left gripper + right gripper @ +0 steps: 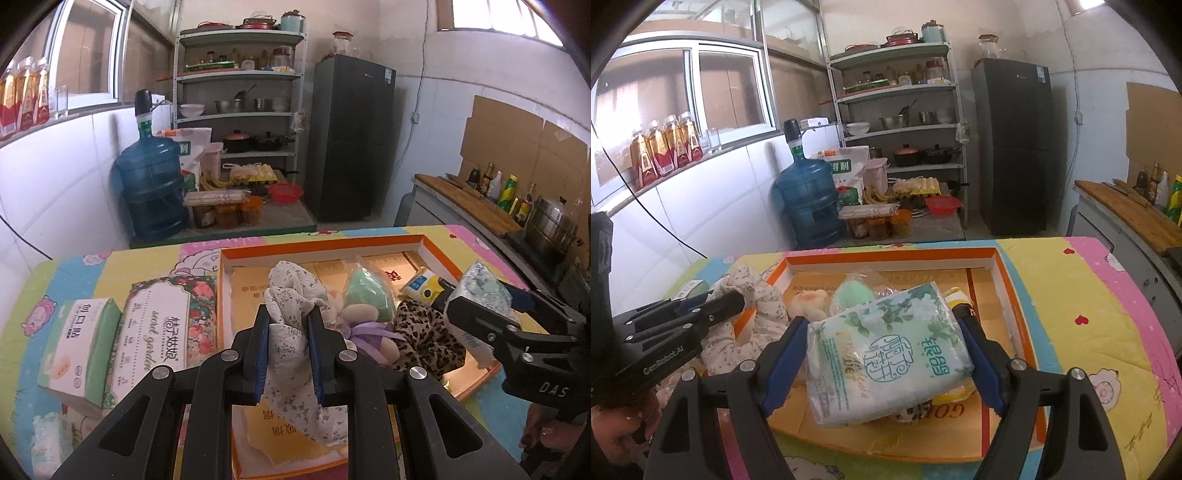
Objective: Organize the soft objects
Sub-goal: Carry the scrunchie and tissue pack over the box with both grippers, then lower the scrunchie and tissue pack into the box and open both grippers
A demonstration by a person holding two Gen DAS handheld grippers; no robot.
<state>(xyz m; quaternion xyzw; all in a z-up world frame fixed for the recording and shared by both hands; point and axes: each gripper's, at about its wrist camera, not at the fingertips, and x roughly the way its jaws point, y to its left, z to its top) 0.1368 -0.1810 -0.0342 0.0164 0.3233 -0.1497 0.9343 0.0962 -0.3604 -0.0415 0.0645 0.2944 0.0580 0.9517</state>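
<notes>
1. The left gripper is pinched narrow on a white floral cloth; the cloth bunches above the blue pads and hangs below them over the orange tray.
2. The right gripper stands wide, its blue pads pressed against both sides of a tissue pack, held above the tray's inside.
3. The pack bears green Chinese characters and partly legible Latin lettering; it is printed with white flowers and green leaves.
4. The right wrist view shows "GenRobot.AI" on the left gripper's body; the left wrist view shows "DAS" on the right gripper's body.
5. In the tray lie a green bagged ball, a plush toy with a purple ribbon, a leopard-print cloth and a yellow-and-blue packet. The leopard cloth touches the toy.
6. The tray floor carries Chinese print; letters "GOL" show at its near edge in the right view.
7. Only the left view shows two boxes left of the tray: a floral box reading "secret garden", and a green box with Chinese characters, side by side on the cartoon-print table cover.
8. Only the right view shows the cover's red hearts right of the tray.
9. Beyond the table stand a water jug, shelves and a dark fridge.
</notes>
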